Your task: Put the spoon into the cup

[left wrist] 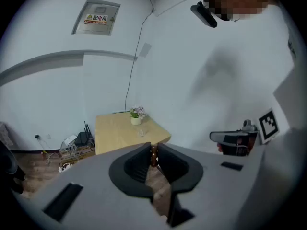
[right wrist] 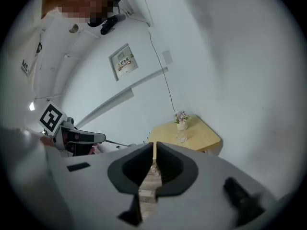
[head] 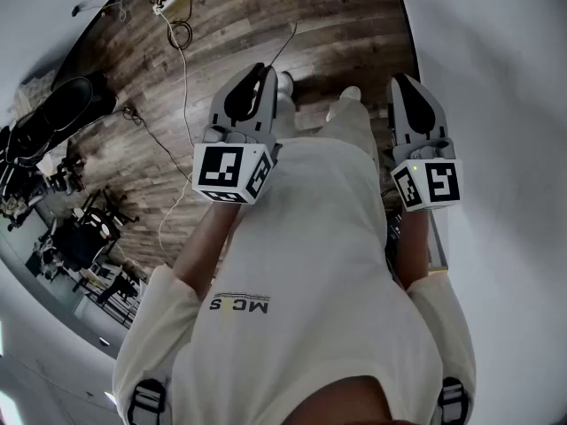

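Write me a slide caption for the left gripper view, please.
Left gripper, jaws shut and empty, aimed at a distant wooden table bearing a flowerpot.

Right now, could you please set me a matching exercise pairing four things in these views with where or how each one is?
Things:
1. flower pot
2. glass cup
3. left gripper
4. wall panel

Places or states:
A. jaws together, nothing between them
B. high on the white wall
C. on the wooden table, by its far edge
D. on the table, just nearer the camera than the pot

Pairs: 1-C, 2-D, 3-A, 4-B.
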`<state>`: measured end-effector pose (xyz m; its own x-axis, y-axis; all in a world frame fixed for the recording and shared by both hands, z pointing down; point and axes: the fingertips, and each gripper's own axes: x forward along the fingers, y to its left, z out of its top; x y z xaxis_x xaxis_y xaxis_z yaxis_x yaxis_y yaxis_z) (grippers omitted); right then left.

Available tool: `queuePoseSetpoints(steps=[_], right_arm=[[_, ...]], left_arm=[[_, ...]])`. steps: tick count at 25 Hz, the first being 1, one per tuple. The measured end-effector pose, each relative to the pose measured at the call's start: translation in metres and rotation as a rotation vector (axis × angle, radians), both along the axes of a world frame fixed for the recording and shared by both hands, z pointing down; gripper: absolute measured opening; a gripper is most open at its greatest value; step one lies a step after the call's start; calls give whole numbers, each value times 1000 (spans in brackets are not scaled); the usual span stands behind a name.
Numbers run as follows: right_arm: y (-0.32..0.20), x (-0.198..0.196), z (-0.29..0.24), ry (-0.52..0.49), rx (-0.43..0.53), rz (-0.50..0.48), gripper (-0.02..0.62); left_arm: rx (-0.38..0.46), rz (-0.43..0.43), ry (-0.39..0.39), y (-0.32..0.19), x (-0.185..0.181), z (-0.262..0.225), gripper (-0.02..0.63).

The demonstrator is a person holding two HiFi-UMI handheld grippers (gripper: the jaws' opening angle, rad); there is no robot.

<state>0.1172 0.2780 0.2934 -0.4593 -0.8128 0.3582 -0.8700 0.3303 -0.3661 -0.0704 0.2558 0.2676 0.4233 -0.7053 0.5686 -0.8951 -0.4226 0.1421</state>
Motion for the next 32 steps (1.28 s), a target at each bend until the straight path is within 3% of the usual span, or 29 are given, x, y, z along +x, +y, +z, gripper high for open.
queuePoseSetpoints(steps=[5,10,16,20,25,28,32], right_arm=[[12,-38,-13,34,35,15,40],[13,-91,-24,85,45,38,41],[8,-166,-34,140,29,66,41],[-2,-213,-27,94,-22,150,41],[0,-272,-22,85,-18,167,41],[1,-290,-18,87,-23,159,41],[-30,-281,-12,88,-12,165,41]], left_arm=[[42,31,59,10,-24,-14,52],[32,61,136,12,-66,-16,52],[62,57,191,3,-143,-28,52],[93,75,191,-11,-199,-29,51],[99,96,213,-19,-247,-27,51],[88,108,227,-21,-258,-23,51],[65,133,223,-48,-243,-6,51]])
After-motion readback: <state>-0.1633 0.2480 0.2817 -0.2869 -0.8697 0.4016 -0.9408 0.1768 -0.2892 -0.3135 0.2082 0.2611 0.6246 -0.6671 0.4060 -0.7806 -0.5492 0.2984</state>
